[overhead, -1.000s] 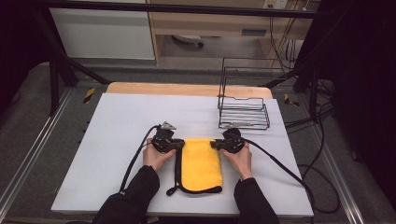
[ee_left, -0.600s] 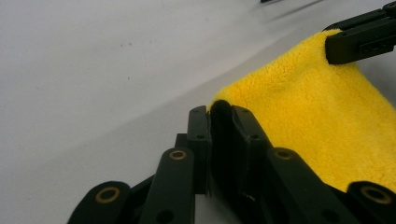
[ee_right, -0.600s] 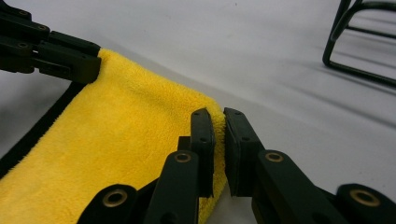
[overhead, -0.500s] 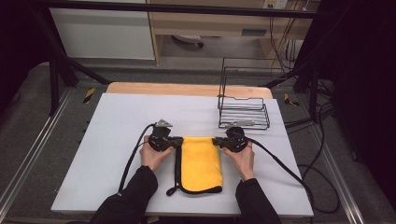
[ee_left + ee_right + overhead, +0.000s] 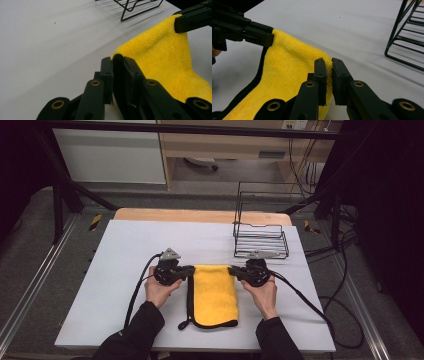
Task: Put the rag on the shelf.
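Near the wire rack (image 5: pixel 260 240), on the counter (image 5: pixel 125 245), the yellow cloth (image 5: pixel 216 295) lay; the left hand-held gripper (image 5: pixel 189 270) and the right hand-held gripper (image 5: pixel 234 271), jaws just closed, each pinched one far corner.

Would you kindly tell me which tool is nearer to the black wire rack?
The right tool is nearer: it grips the yellow cloth's far right corner just in front of the wire rack. The left tool grips the far left corner, farther across the table.
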`<state>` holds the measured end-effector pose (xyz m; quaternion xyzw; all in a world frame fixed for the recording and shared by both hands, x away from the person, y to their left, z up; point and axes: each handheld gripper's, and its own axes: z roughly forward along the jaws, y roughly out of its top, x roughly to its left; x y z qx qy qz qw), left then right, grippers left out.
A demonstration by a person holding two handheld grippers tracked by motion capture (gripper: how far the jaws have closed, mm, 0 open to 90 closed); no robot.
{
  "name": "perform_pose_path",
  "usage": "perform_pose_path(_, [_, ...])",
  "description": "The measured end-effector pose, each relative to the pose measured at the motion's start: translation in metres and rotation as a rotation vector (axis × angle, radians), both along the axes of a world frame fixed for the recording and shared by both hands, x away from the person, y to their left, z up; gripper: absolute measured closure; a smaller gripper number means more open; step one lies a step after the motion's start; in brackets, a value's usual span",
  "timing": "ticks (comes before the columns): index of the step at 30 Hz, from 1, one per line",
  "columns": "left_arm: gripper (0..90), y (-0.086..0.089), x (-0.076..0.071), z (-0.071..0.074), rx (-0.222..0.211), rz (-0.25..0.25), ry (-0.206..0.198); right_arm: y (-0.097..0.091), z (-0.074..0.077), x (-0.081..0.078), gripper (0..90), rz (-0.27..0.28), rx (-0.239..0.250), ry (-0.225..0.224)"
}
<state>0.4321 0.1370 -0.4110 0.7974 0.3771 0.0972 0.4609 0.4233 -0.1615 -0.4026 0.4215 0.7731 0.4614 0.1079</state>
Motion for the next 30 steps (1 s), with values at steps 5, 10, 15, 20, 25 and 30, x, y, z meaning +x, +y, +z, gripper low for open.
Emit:
perform_pose_path(5, [78.7,0.003,-0.008,0.009,-0.014,0.003,-0.023,0.002,0.011,-0.009,83.4,0.002,-0.002,-0.047])
perform_pose_path(10, [78.7,0.005,-0.017,0.020,-0.029,0.008,-0.047,0.003,0.023,-0.019,83.5,0.007,-0.007,-0.096])
perform_pose_path(15, [78.8,0.006,-0.026,0.034,-0.049,0.005,-0.081,0.002,0.037,-0.029,83.5,0.009,0.002,-0.137])
perform_pose_path(20, [78.8,0.006,-0.036,0.049,-0.064,0.001,-0.129,0.001,0.050,-0.038,83.6,0.006,0.009,-0.180])
perform_pose_path(25, [78.8,0.006,-0.044,0.063,-0.079,-0.002,-0.175,0.000,0.065,-0.047,83.6,0.001,0.010,-0.231])
perform_pose_path(30, [78.8,0.003,-0.048,0.077,-0.090,0.001,-0.215,-0.001,0.078,-0.052,83.7,-0.009,0.009,-0.277])
